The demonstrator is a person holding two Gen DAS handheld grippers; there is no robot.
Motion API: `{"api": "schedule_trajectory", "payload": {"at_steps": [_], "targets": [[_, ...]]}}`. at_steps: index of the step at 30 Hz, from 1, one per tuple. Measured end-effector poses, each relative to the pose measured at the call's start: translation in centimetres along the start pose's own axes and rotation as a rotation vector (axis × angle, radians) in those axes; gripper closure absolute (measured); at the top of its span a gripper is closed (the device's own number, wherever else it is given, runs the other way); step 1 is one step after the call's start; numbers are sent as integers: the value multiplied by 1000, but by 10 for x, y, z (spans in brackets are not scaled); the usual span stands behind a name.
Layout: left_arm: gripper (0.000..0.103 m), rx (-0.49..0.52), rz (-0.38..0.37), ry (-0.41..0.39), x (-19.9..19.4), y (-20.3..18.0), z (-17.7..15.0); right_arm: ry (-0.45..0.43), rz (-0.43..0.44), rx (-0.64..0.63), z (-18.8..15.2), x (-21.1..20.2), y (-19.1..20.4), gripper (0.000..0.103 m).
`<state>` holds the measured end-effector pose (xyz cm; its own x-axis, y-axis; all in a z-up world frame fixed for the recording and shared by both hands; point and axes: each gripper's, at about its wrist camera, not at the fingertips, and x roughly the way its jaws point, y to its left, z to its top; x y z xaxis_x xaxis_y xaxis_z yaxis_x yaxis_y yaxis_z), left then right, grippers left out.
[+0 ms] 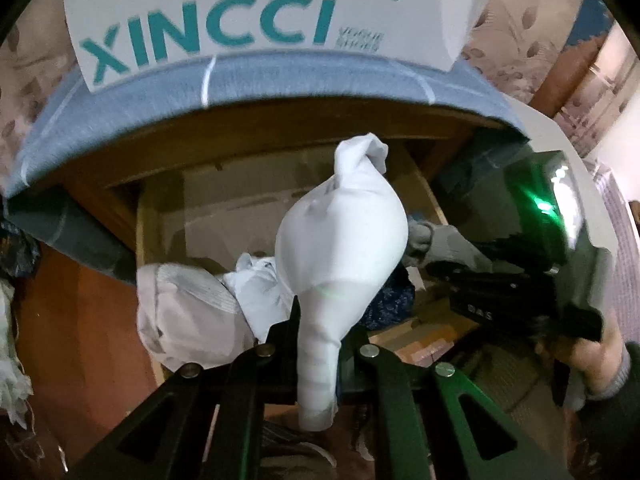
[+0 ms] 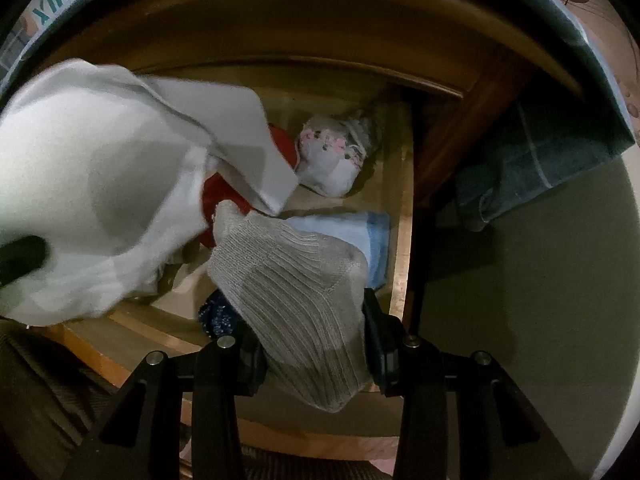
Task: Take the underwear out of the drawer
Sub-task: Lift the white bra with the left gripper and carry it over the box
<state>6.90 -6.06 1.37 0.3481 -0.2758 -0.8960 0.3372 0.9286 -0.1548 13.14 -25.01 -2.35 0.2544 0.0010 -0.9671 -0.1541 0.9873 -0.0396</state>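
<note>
Pinching hard, left gripper (image 1: 318, 344), jaws pressed together on a bunched neck of the white underwear (image 1: 344, 236), dangling it clear above the wooden drawer (image 1: 158, 216). Looking light, soft and floppy, so gripping a gathered fold seems safest. Clamping too, right gripper (image 2: 316, 344), fingers partly spread around a ribbed grey knit garment (image 2: 296, 280) over the drawer's front right corner. Lying deeper inside: a pale blue folded cloth (image 2: 360, 236) against the right wall, something red (image 2: 224, 200), a floral bundle (image 2: 336, 156) near the back. Showing beyond the back edge, a white box (image 1: 240, 12) on the bed, reading "XINCCI" in teal.
</note>
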Motion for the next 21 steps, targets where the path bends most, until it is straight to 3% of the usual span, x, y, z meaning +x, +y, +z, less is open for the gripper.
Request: {"api": "schedule_trajectory", "payload": {"at_steps": [11, 21], "targets": [[93, 38, -21, -111, -69, -9, -2, 9, -23, -11, 3, 6, 2, 66], [93, 36, -40, -263, -153, -7, 14, 12, -31, -15, 4, 7, 2, 66]]}}
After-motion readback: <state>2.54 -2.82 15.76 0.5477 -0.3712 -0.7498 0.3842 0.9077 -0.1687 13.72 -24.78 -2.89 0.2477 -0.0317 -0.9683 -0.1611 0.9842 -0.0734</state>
